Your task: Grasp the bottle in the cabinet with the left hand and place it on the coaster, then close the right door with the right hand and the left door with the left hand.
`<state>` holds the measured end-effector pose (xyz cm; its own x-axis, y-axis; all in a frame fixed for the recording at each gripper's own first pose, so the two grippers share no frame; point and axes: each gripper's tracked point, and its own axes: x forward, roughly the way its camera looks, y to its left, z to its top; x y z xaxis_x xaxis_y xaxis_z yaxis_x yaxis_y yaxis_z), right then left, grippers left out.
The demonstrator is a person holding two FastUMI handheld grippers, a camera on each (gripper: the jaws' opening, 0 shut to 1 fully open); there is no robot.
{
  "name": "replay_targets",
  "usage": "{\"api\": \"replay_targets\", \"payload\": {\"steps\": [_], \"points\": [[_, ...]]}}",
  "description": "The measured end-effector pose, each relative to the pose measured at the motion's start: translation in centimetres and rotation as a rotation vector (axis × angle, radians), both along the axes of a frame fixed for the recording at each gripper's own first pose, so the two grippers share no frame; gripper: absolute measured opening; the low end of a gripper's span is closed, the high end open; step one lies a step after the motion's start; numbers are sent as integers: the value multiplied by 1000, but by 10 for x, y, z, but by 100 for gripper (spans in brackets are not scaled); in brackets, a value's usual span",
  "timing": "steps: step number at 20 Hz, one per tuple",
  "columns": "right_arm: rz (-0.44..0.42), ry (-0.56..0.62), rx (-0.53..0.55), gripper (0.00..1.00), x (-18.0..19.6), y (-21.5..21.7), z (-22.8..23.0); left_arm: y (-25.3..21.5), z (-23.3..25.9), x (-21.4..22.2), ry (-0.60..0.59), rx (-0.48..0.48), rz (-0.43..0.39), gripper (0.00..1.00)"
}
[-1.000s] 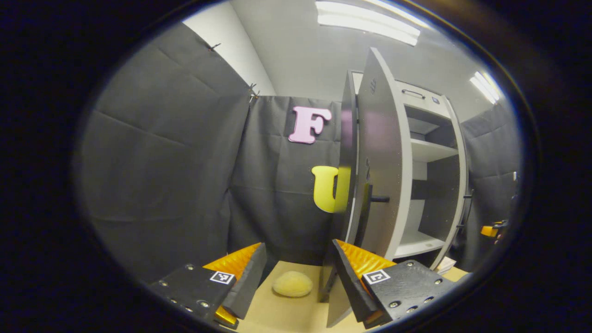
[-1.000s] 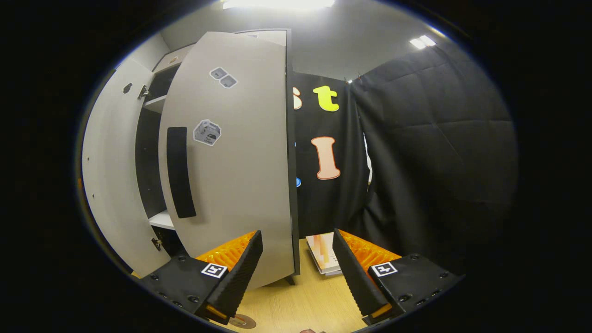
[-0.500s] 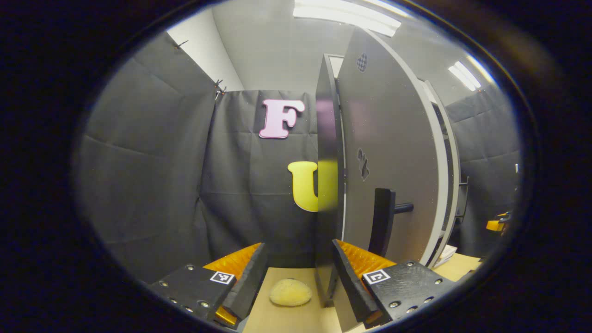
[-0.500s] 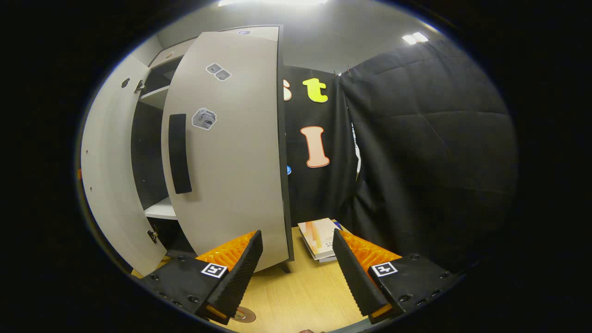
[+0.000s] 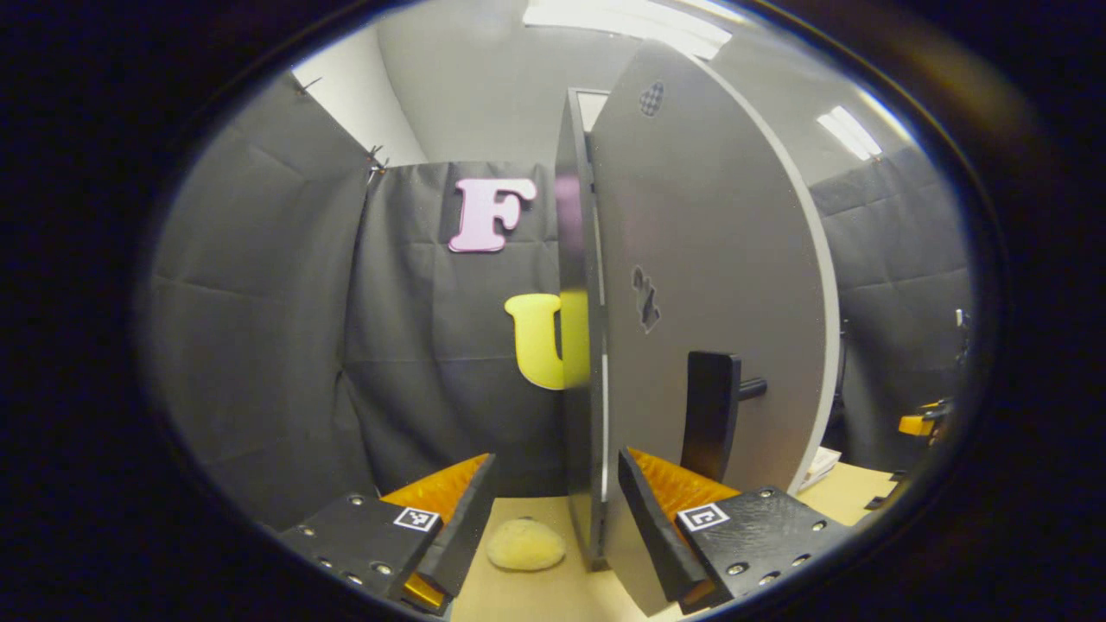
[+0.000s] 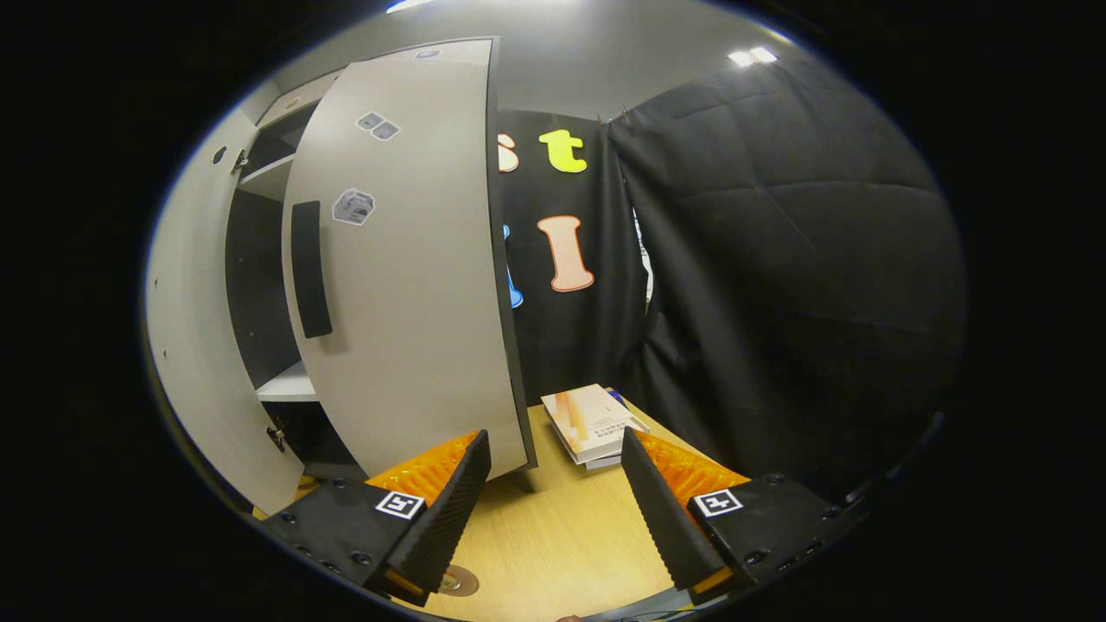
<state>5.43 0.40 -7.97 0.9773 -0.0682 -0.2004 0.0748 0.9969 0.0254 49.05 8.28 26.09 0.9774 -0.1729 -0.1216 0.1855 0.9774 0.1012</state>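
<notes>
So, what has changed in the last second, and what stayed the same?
In the left gripper view, the left door has swung toward closed, now hiding the shelves, with the left gripper open at its edge. In the right gripper view, the right door has shifted left. The right gripper stayed open and empty, as did the books on the table.

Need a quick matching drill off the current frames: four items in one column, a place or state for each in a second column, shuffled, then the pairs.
Column 1
1. left door
2. right door
3. stack of books
4. yellow sponge

Column 2
A. lies on the wooden tabletop beside the black cloth wall
B. ajar, dark flat handle on its face, stickers above it
C. edge-on to the camera, dark handle standing out on a peg
D. on the table between the open left tongs

Pairs: 1-C, 2-B, 3-A, 4-D
</notes>
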Motion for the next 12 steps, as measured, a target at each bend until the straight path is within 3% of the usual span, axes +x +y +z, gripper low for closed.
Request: {"api": "replay_targets", "payload": {"steps": [5, 6, 7, 8, 9, 11, 12], "points": [[-10, -2, 4, 97, -8, -1, -5, -36, -4, -2, 15, -2, 35, 84], [-15, 2, 3, 97, -11, -3, -8, -42, -2, -1, 8, 5, 55, 89], [-17, 10, 1, 97, -14, -4, -10, -50, -3, -1, 3, 11, 72, 84], [-20, 18, -3, 97, -17, -7, -13, -57, -3, 0, -3, 12, 85, 89], [-24, 24, -7, 97, -20, -9, -14, -66, -4, -1, -11, 9, 93, 84], [-31, 32, -4, 97, -26, -15, -17, -80, -6, 3, -21, 6, 92, 89], [-33, 35, 0, 97, -29, -17, -17, -91, -7, 6, -22, 11, 82, 84]]}}
